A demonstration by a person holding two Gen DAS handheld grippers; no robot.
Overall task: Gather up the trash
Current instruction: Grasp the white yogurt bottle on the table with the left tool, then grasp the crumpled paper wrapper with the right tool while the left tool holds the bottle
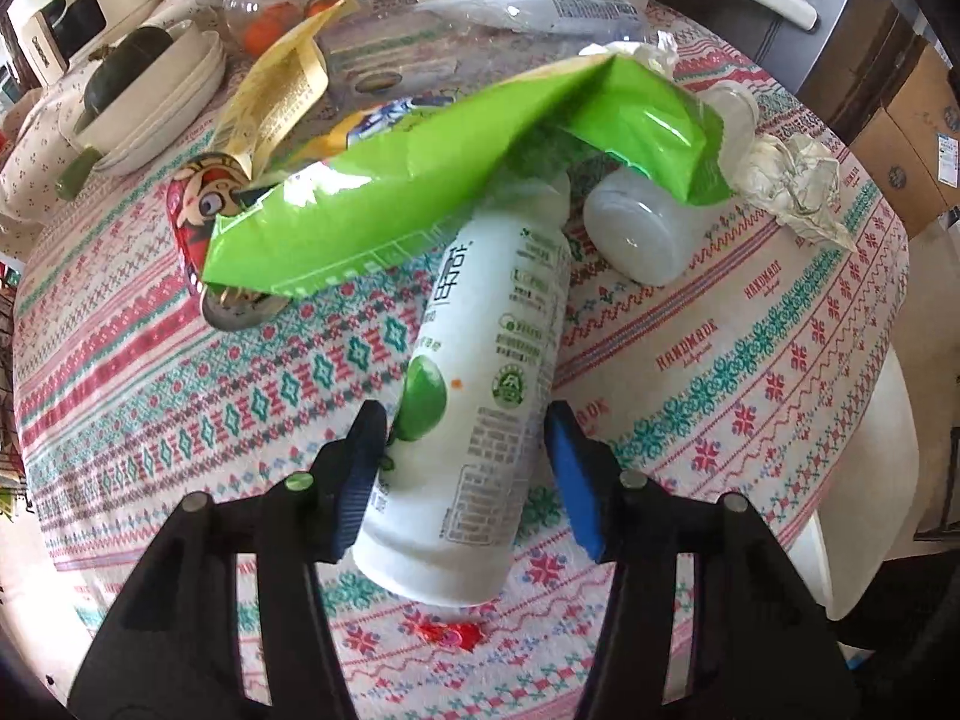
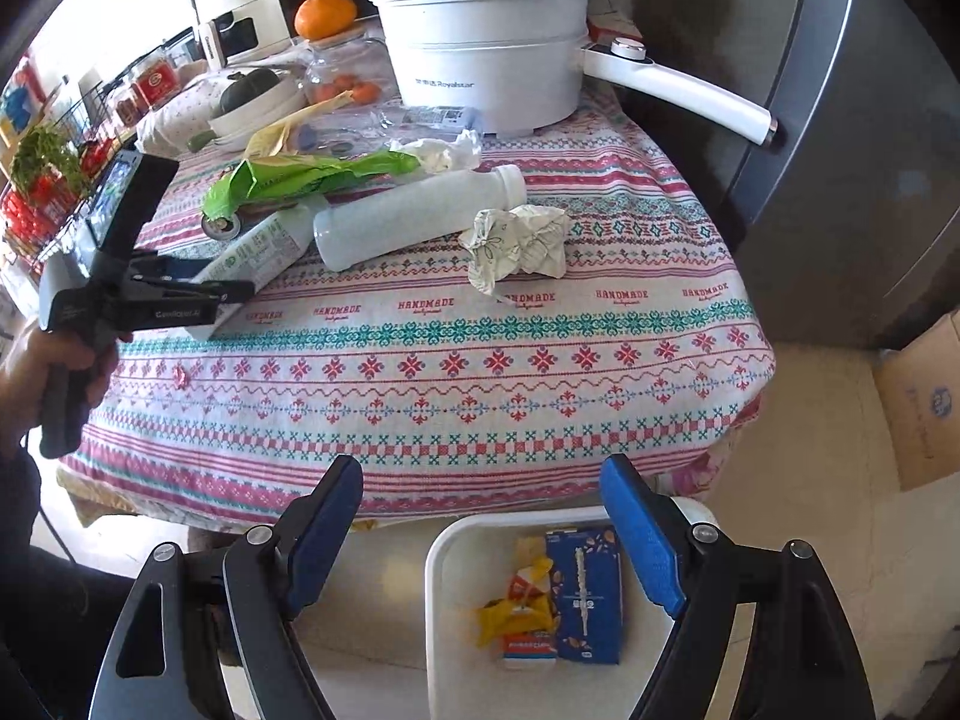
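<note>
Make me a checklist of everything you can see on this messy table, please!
Surface: round table under a patterned tablecloth, crowded with litter at the far side.
Job's things: white labelled bottle, plain white bottle, green wrapper, yellow wrapper, red can, crumpled papers, clear plastic bottle; white bin below already holds a blue carton and wrappers.
Clutter: white cooking pot, stacked plates, jar with oranges.
Grippers: left gripper open, straddling the labelled bottle; right gripper open, empty, over the bin.
Cables: nothing seen.
Surroundings: cardboard boxes, grey fridge.
</note>
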